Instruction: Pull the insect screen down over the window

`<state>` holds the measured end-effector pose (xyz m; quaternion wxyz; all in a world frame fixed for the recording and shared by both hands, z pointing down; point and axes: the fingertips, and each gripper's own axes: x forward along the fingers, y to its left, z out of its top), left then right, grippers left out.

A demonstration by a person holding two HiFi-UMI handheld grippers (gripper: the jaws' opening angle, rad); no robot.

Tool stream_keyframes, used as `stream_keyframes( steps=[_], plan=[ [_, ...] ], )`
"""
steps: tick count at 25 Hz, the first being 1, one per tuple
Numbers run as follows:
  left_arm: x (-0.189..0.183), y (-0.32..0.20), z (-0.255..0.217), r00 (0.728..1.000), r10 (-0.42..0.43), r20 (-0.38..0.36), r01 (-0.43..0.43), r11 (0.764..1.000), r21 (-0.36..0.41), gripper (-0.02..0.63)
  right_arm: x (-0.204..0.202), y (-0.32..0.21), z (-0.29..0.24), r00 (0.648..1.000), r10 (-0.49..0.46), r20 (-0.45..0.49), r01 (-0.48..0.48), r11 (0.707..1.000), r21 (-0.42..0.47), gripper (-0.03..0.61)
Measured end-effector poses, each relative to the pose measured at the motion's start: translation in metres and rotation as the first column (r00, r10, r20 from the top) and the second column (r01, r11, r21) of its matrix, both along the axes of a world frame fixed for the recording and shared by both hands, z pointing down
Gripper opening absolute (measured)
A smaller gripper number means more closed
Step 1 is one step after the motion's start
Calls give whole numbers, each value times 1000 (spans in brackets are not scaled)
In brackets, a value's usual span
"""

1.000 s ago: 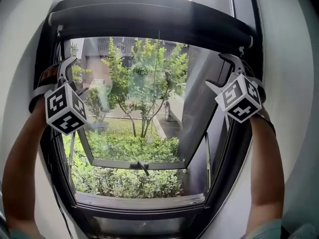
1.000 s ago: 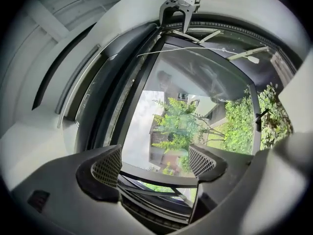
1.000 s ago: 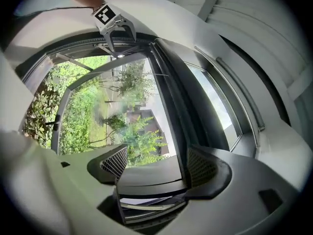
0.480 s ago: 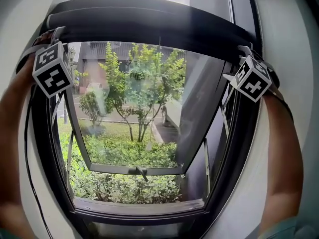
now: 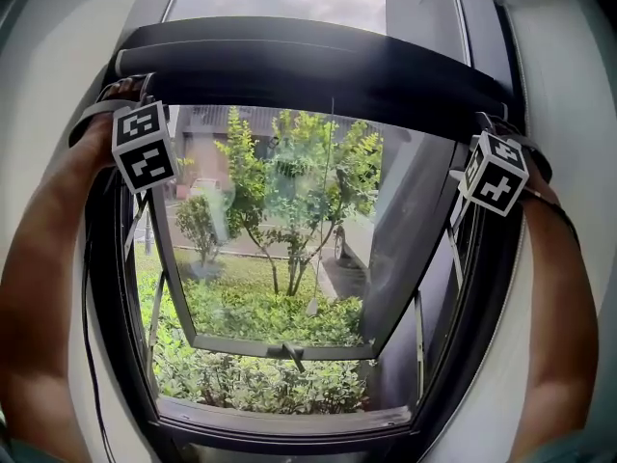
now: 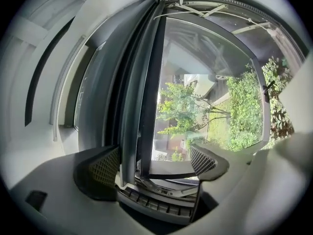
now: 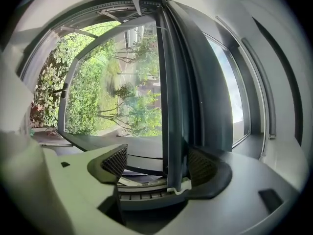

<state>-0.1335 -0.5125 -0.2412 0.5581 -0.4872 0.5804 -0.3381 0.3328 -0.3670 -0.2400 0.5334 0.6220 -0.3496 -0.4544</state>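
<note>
Left gripper [image 6: 154, 155]: the jaws have just been opening and stand wide. The left end of the insect screen's pull bar [image 5: 318, 80] runs between them, just beside the left pad and well clear of the right pad, so there is no grip. The insect screen is not deployed. It sits rolled at the head of the window [image 5: 125, 287], with the bar across the top of the opening, ahead of both pairs of jaws and spanning from one to the other. No mesh shows over the glass. A thin cord [image 5: 323, 230] hangs from mid-bar, well apart from either gripper. Beyond it the sash [image 5: 280, 347] stands tilted outward. Right gripper [image 7: 156, 155]: the jaws are also apart. The right end of the bar passes between them, against the right pad with a clear gap to the left pad, so it is not clamped. Assessment: the bar appears to be a stiff, light metal profile with a smooth finish, likely to slip under a loose pinch. The mesh behind it would be soft and easily torn, so it is no place to hold. The roller probably resists with spring tension. Recommended hold is the bar itself, squarely across its profile, close to both ends. The two ends should be kept level, since uneven pull may jam it in the side tracks.
</note>
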Motion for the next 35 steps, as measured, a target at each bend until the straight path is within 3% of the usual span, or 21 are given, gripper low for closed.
stream_keyframes(
  steps=[10,19,29,35],
  plan=[
    [-3,-7,1,996,-62,63,60,998,32,443,0,4,7,1000,-6,13,7,1000,-29,360],
    [-3,-3,14,995,-63,74,67,997,-49,443,-1,8,17,999,-1,32,3,998,-60,360],
    [-6,9,63,995,-30,96,41,992,-115,443,-1,18,66,1000,24,15,-21,983,-185,359],
    [-12,13,96,989,-57,135,75,988,-136,442,-4,20,95,1000,13,3,-12,974,-228,359]
  ],
)
